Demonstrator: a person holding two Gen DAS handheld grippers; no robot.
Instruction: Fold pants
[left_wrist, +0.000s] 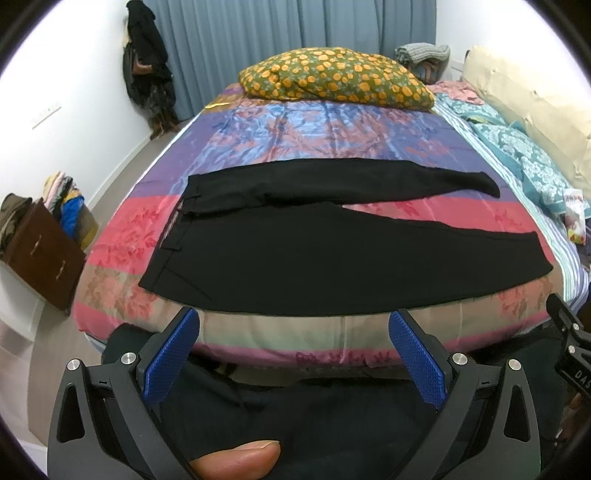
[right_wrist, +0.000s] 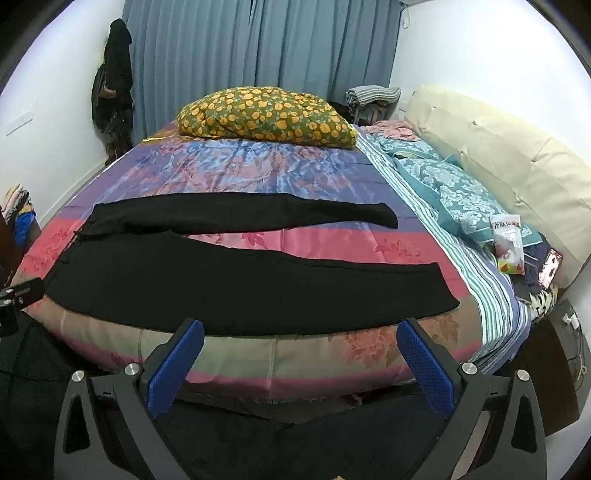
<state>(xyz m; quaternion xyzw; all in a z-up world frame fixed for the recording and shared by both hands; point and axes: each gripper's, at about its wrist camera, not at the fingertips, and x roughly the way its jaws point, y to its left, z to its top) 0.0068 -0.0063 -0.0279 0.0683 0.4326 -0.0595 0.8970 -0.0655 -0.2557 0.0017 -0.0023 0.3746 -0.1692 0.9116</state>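
Note:
Black pants (left_wrist: 295, 258) lie flat across the bed, waistband to the left, both legs spread apart and pointing right. The same pants (right_wrist: 221, 280) fill the middle of the right wrist view. My left gripper (left_wrist: 293, 321) hovers open just short of the pants' near edge, over the bed's front side, with nothing between its blue pads (left_wrist: 173, 354). My right gripper (right_wrist: 301, 330) is likewise open and empty, near the lower leg's near edge. A thumb (left_wrist: 240, 456) shows at the bottom of the left wrist view.
The bed (left_wrist: 332, 125) has a striped floral cover (right_wrist: 258, 170). A yellow flowered bundle (left_wrist: 332, 77) lies at the far end. Teal bedding (right_wrist: 454, 188), a snack bag (right_wrist: 509, 243) and a phone (right_wrist: 550, 267) sit right, by a cream headboard (right_wrist: 517, 166). A brown cabinet (left_wrist: 40, 254) stands left.

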